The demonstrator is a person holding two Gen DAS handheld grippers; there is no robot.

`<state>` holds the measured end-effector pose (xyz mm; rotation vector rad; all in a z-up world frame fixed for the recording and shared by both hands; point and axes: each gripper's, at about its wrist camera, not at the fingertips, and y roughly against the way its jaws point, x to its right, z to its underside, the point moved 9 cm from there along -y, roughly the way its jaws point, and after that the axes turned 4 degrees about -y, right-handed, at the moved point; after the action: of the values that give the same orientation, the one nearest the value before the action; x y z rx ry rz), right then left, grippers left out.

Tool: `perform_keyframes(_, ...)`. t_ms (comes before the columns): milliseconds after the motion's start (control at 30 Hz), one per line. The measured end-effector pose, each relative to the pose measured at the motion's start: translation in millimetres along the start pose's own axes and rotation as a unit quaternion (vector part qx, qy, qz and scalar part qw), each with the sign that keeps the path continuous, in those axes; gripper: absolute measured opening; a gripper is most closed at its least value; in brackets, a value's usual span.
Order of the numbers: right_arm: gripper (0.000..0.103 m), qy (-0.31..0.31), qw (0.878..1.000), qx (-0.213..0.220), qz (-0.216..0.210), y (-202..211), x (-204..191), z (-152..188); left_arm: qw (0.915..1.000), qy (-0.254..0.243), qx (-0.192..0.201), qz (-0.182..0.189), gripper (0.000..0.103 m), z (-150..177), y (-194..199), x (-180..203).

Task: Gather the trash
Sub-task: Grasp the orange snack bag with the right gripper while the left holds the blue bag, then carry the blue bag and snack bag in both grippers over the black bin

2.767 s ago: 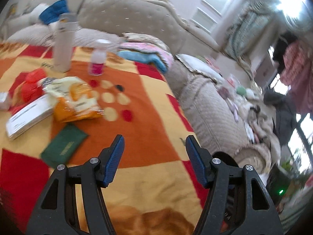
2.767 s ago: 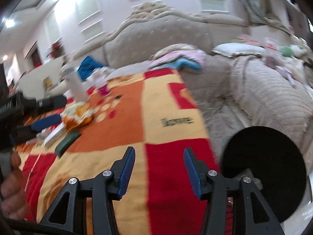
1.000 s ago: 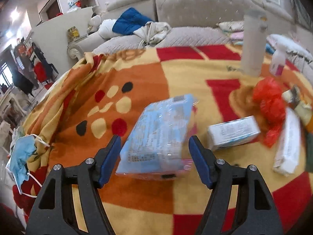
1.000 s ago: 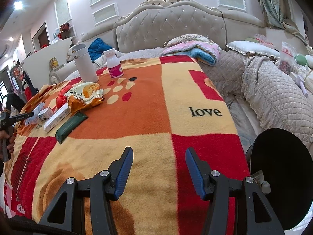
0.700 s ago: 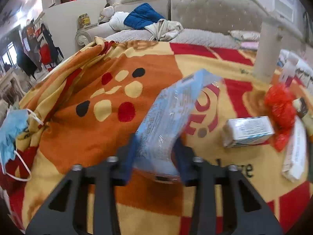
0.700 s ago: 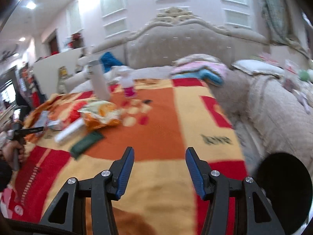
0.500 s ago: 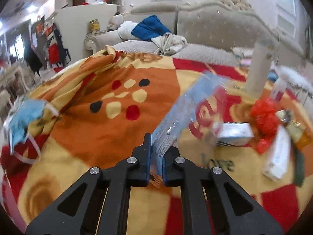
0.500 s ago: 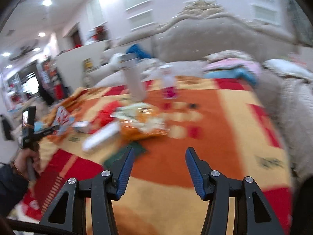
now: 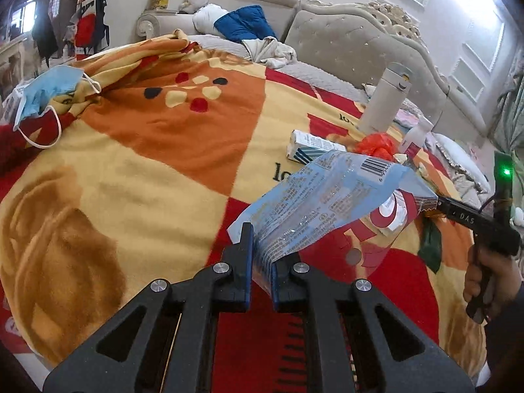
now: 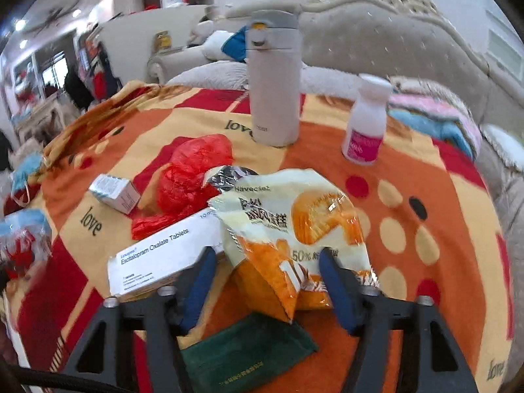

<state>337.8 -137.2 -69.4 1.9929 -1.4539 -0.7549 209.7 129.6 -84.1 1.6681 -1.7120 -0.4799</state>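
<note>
My left gripper [image 9: 262, 262] is shut on one end of a crinkled blue plastic wrapper [image 9: 327, 196], which hangs tilted above the blanket. The same wrapper [image 10: 23, 239] shows at the left edge of the right wrist view. My right gripper [image 10: 267, 278] hovers low over a cream and orange cake wrapper [image 10: 294, 216]. Its jaws are closing with the wrapper's near end between them, and the pads do not visibly press it. A red plastic bag [image 10: 190, 177] lies crumpled just behind the cake wrapper.
On the orange, red and yellow blanket [image 9: 147, 163] lie a white tablet box [image 10: 163, 255], a small box [image 10: 114, 191] and a green pouch [image 10: 249, 350]. A thermos [image 10: 273, 82] and a pink-labelled bottle [image 10: 365, 127] stand behind. A blue face mask [image 9: 42, 91] lies at the far left.
My left gripper closed on the blue wrapper and lifted it off the blanket. My right gripper swung left across the bed to the cake wrapper, and its jaws narrowed.
</note>
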Motion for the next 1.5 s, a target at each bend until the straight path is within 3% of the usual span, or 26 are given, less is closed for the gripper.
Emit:
perform_keyframes(33, 0.039, -0.009, 1.000, 0.004, -0.022, 4.0, -2.0, 0.7, 1.0000, -0.004, 0.001, -0.001, 0.006, -0.8, -0.7, 1.3)
perform_keyframes(67, 0.027, -0.002, 0.999, 0.015, -0.030, 11.6, -5.1, 0.8, 1.0000, -0.005, -0.001, -0.001, 0.006, -0.9, -0.9, 3.3)
perform_keyframes(367, 0.025, -0.002, 0.997, 0.057, -0.049, 84.6, -8.9, 12.9, 0.9998, -0.017, -0.009, 0.007, 0.006, -2.9, 12.1, 25.1)
perform_keyframes(867, 0.025, -0.014, 0.995, 0.095, -0.028, 188.5, 13.0, 102.6, 0.9967, -0.080, -0.004, -0.007, 0.006, 15.4, 52.6, 103.4)
perform_keyframes(1267, 0.025, -0.048, 0.992, 0.113, 0.024, 222.5, 104.7, 140.4, 0.9921, -0.121, 0.002, -0.033, 0.006, 17.4, 59.6, 137.0)
perform_keyframes(1500, 0.025, -0.129, 0.978, 0.153, 0.064, 258.1, 178.1, 161.8, 0.9874, -0.155, 0.002, -0.029, 0.006, 13.7, 57.8, 179.5)
